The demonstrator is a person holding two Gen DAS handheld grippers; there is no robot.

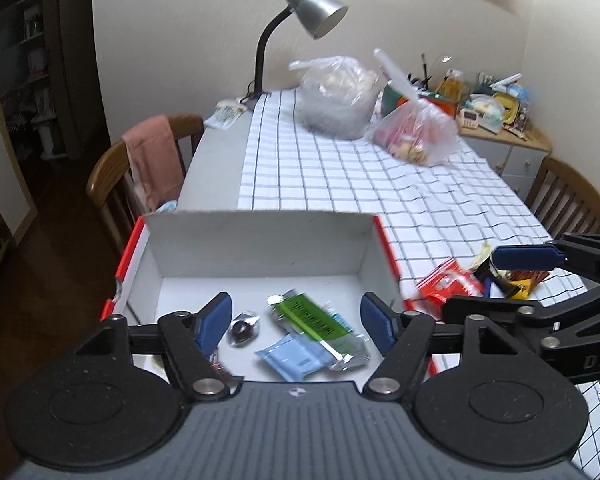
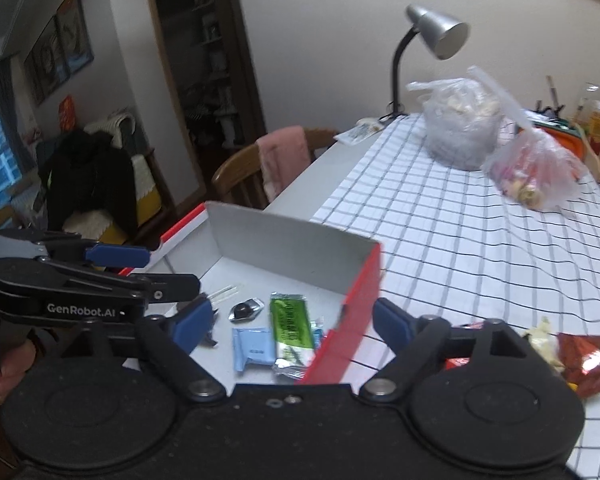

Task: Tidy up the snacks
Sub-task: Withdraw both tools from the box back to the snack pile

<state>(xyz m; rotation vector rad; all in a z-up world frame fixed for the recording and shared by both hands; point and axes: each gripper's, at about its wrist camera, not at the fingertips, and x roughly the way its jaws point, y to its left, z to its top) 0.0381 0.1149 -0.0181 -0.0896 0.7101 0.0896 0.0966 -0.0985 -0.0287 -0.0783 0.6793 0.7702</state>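
Note:
A white box with red outer walls (image 1: 260, 216) stands at the near end of the checked tablecloth. Inside it are a green packet (image 1: 316, 322), blurred in the left wrist view, a light blue packet (image 1: 296, 360) and a small dark wrapped sweet (image 1: 242, 330). My left gripper (image 1: 296, 320) hangs open above these, holding nothing. My right gripper (image 2: 294, 320) is open and empty too, straddling the box's red right wall (image 2: 356, 300). The same green packet (image 2: 290, 324) and blue packet (image 2: 254, 348) show between its fingers. Loose snacks, a red packet (image 1: 450, 284) among them, lie on the cloth right of the box.
Two clear plastic bags (image 1: 336, 96) (image 1: 416, 132) and a grey desk lamp (image 1: 316, 12) stand at the table's far end. Wooden chairs flank the table, the left one (image 1: 112, 172) draped with a pink towel. A cluttered cabinet (image 1: 500, 120) stands at the far right.

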